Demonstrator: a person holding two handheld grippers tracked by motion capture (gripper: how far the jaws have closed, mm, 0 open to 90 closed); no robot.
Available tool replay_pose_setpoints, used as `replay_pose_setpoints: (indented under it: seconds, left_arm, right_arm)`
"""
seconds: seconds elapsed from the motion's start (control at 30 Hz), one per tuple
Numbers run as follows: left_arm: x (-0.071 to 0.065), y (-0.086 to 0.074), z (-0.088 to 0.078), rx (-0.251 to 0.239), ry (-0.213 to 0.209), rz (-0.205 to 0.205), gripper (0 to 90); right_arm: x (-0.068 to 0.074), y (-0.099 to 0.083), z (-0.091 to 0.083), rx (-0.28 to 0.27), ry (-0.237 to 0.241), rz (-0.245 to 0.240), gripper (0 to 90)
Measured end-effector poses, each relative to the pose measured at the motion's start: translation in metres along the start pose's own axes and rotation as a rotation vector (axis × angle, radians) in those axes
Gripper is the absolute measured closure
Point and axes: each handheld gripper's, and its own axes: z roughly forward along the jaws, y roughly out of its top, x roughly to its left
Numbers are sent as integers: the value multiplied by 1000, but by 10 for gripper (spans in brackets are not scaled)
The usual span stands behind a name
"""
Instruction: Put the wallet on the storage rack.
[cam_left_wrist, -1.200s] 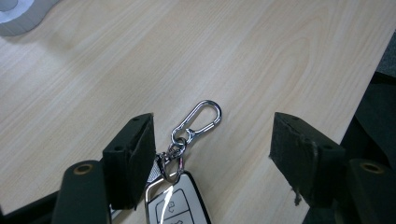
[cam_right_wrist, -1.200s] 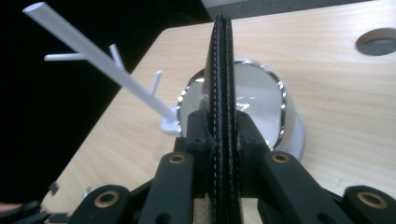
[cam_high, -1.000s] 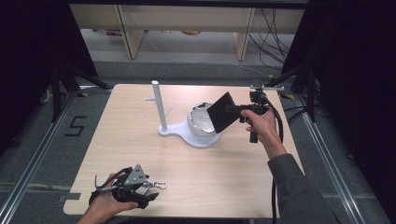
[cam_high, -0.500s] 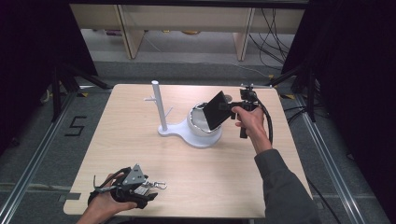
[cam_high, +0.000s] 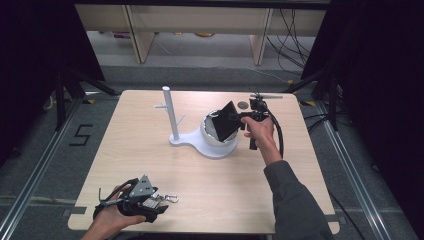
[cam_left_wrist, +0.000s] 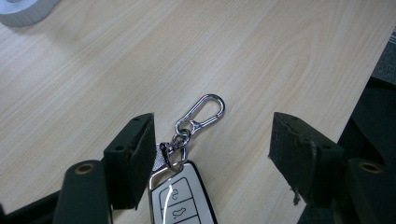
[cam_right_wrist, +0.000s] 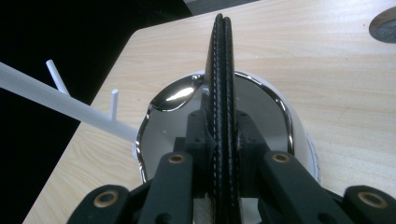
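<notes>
A white stand (cam_high: 186, 140) with an upright pegged post (cam_high: 169, 112) and a chrome-lined bowl (cam_high: 207, 133) sits mid-table. My right gripper (cam_high: 239, 116) is shut on a black stitched leather wallet (cam_high: 223, 121), held tilted just over the bowl. In the right gripper view the wallet (cam_right_wrist: 223, 84) stands edge-on between the jaws, with the bowl's rim (cam_right_wrist: 284, 116) behind it. Near the front left, my left gripper (cam_high: 159, 201) lies low on the table, open. A white car key fob (cam_left_wrist: 184, 198) rests between its jaws beside the left one, its silver carabiner (cam_left_wrist: 201, 112) flat on the wood.
A small dark round mark (cam_high: 243, 105) sits on the table behind the bowl. The table's right edge (cam_left_wrist: 369, 60) is near the left gripper's jaw. Wooden shelving and cables stand beyond the far edge. Bare wood lies between stand and key.
The right hand has carried the wallet left and down, from beside the bowl to over it. The left gripper and the key have not moved.
</notes>
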Motion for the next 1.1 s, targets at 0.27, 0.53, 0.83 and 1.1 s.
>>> replay_pose_setpoints:
  seconds: [0.27, 0.53, 0.83, 1.1]
  left_arm:
    - [1, 0, 0, 8, 4, 6, 313]
    - [1, -1, 2, 9, -4, -5, 313]
    - [1, -2, 4, 18, -2, -1, 312]
    - [2, -2, 2, 14, 1, 5, 311]
  right_arm:
    - [-5, -2, 7, -8, 2, -41, 790]
    - [-12, -8, 20, -9, 23, -69, 779]
    - [-10, -6, 15, 48, -32, -70, 552]
    - [-15, -1, -4, 24, -67, -127, 454]
